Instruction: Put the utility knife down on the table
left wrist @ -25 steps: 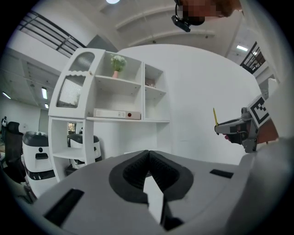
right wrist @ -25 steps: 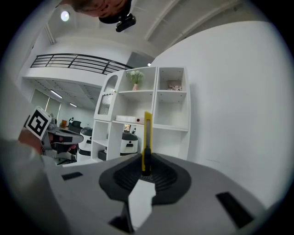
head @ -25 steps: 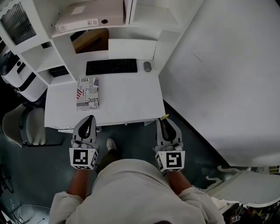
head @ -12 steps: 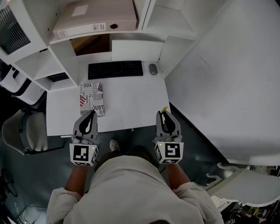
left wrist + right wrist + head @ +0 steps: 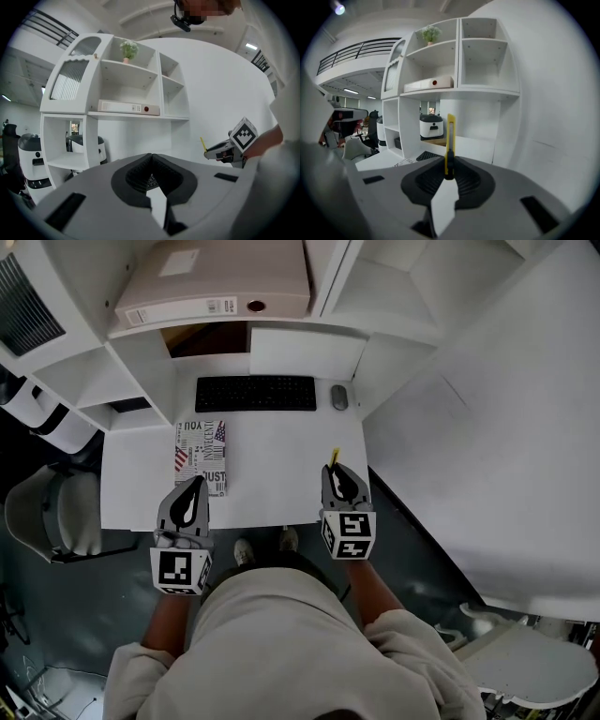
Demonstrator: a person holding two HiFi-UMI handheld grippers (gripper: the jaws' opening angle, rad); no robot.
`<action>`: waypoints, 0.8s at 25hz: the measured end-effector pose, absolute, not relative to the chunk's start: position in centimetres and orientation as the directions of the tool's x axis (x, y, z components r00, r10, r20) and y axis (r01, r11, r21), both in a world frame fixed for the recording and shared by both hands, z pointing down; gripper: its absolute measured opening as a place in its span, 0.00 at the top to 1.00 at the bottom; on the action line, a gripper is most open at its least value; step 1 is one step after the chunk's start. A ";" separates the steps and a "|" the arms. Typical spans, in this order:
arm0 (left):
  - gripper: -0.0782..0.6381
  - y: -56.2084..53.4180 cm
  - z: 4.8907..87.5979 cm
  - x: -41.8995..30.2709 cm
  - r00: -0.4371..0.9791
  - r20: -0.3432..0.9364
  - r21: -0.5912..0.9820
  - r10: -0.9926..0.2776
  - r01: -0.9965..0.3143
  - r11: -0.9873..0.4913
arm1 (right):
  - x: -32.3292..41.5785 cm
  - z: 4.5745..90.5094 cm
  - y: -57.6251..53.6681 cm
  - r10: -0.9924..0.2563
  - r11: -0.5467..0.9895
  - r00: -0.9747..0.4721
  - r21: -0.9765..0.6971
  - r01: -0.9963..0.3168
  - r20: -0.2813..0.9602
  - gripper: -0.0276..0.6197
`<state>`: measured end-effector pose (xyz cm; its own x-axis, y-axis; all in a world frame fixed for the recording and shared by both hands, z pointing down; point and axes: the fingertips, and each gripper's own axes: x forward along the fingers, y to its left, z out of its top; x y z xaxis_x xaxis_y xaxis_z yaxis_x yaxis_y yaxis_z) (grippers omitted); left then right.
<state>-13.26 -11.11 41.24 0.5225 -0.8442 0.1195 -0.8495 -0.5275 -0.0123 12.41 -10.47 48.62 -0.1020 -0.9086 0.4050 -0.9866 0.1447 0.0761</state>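
Note:
A thin yellow utility knife [image 5: 450,140] stands upright between the jaws of my right gripper [image 5: 449,171], which is shut on its lower end. In the head view the right gripper [image 5: 337,472] hovers over the front right part of the white table [image 5: 272,460], and the knife [image 5: 334,457] sticks out ahead of its tips. My left gripper [image 5: 193,487] is at the table's front left edge, its jaws shut with nothing between them. The left gripper view shows the left gripper's [image 5: 151,159] dark pads meeting at the tip, and the right gripper [image 5: 229,149] off to the right.
A printed book [image 5: 201,457] lies just ahead of the left gripper. A black keyboard [image 5: 255,393] and a mouse [image 5: 339,397] sit at the back of the table. White shelves with a binder [image 5: 216,289] rise behind. A chair [image 5: 47,517] stands at the left, a white wall [image 5: 487,427] at the right.
Both grippers have moved forward toward the table. The right one came from beside the front right corner to over the tabletop, still holding the knife, and tipped downward.

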 end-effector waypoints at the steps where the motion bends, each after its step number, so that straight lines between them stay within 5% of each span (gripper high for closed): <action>1: 0.89 -11.4 41.2 -13.2 0.517 0.119 -0.014 -0.848 -0.853 -0.522 | 12.6 49.5 -11.2 -0.899 0.149 -0.107 0.065 -0.987 0.425 0.86; 20: 0.89 -14.4 42.8 -13.5 0.403 0.184 -0.020 -0.896 -0.910 -0.413 | 14.5 66.5 -18.6 -0.647 0.153 -0.162 -0.081 -0.985 0.745 0.86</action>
